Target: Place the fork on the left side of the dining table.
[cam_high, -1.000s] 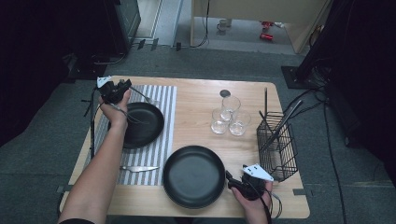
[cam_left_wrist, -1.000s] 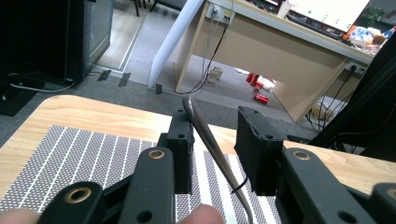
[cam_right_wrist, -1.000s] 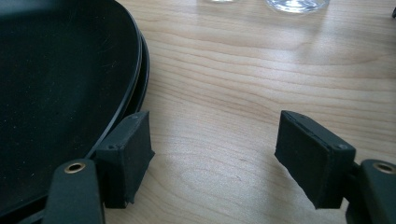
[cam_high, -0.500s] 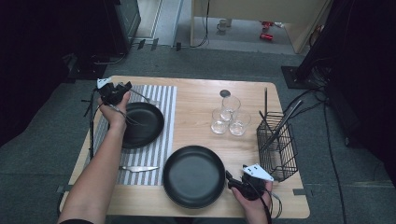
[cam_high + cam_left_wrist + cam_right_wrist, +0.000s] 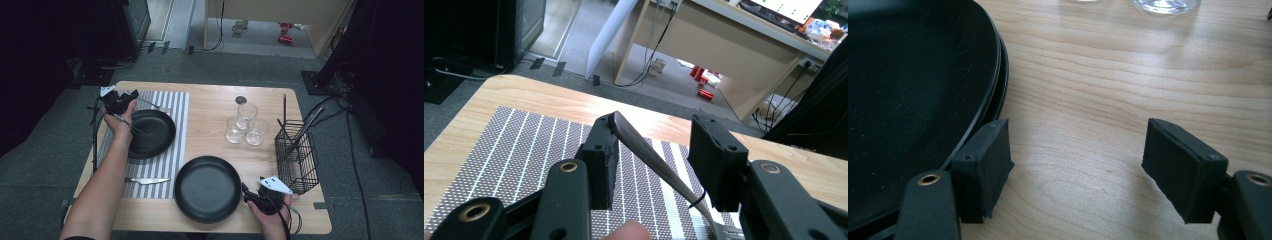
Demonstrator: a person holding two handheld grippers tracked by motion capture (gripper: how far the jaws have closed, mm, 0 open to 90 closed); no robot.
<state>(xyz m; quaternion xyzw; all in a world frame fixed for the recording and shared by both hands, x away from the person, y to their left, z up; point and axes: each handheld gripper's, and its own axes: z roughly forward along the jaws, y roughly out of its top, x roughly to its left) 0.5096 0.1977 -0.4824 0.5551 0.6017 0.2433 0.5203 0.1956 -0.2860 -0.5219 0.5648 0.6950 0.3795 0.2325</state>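
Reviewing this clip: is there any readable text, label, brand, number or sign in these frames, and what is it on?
None can be read.
The red cans on the floor past the table: any print is too small and blurred.
The screen at the top right of the left gripper view: green marks, too blurred to read.
The black plates, glasses, wire basket and striped placemat: no lettering.

Gripper (image 5: 1078,165) gapes beside black plate (image 5: 913,95).

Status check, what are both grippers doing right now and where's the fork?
Left gripper jaws just been opening, fork loose between them over the striped placemat. Right gripper open, empty, beside the near black plate. Nothing in the way.
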